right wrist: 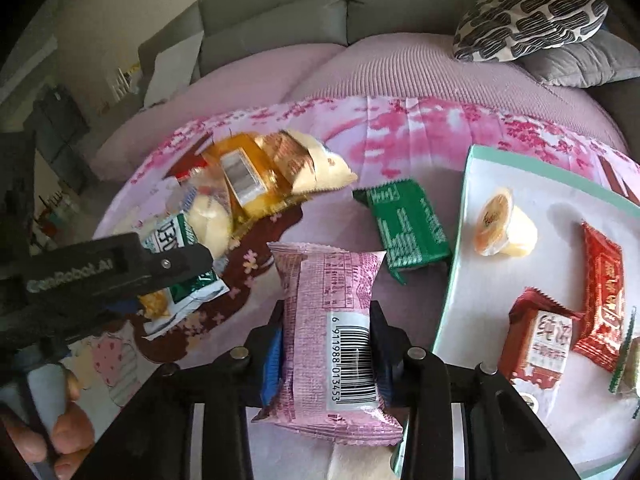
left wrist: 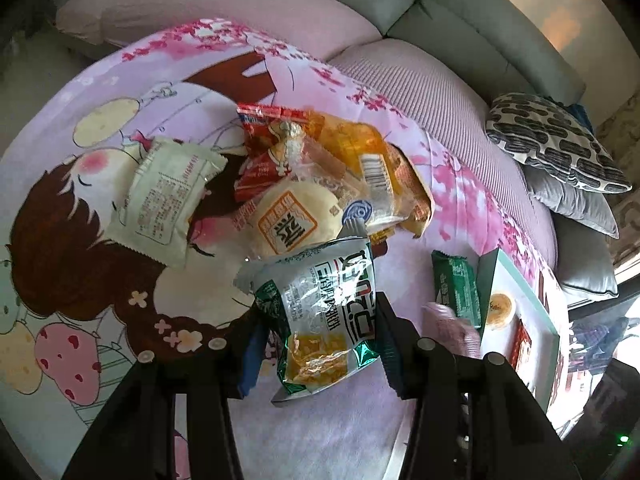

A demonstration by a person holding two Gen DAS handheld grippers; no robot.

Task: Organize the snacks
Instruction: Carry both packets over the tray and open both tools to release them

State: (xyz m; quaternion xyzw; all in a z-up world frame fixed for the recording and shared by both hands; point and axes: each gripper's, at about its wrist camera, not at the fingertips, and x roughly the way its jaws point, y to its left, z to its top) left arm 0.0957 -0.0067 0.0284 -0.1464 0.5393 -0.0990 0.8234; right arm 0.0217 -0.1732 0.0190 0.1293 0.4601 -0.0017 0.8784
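My left gripper (left wrist: pixel 320 316) is shut on a green and silver snack bag (left wrist: pixel 320 300), which it holds just above the cartoon-print cloth (left wrist: pixel 80 240). The same bag (right wrist: pixel 188 292) shows at the left of the right wrist view. My right gripper (right wrist: pixel 328 312) is shut on a pink packet (right wrist: pixel 328 280) with a barcode, and both pads press its sides. The pink packet (left wrist: pixel 452 328) looks blurred in the left wrist view. To its right lies a white tray (right wrist: pixel 560 200) with a teal rim, which holds a jelly cup (right wrist: pixel 500 220) and red packets (right wrist: pixel 604 296).
A heap of snacks (left wrist: pixel 320 168) lies on the cloth, with a white packet (left wrist: pixel 168 196) to its left. A green packet (right wrist: pixel 408 224) rests beside the tray's left edge. Patterned and grey pillows (right wrist: pixel 528 20) sit at the back right before the grey sofa back. A person's hand (right wrist: pixel 60 420) shows at the lower left.
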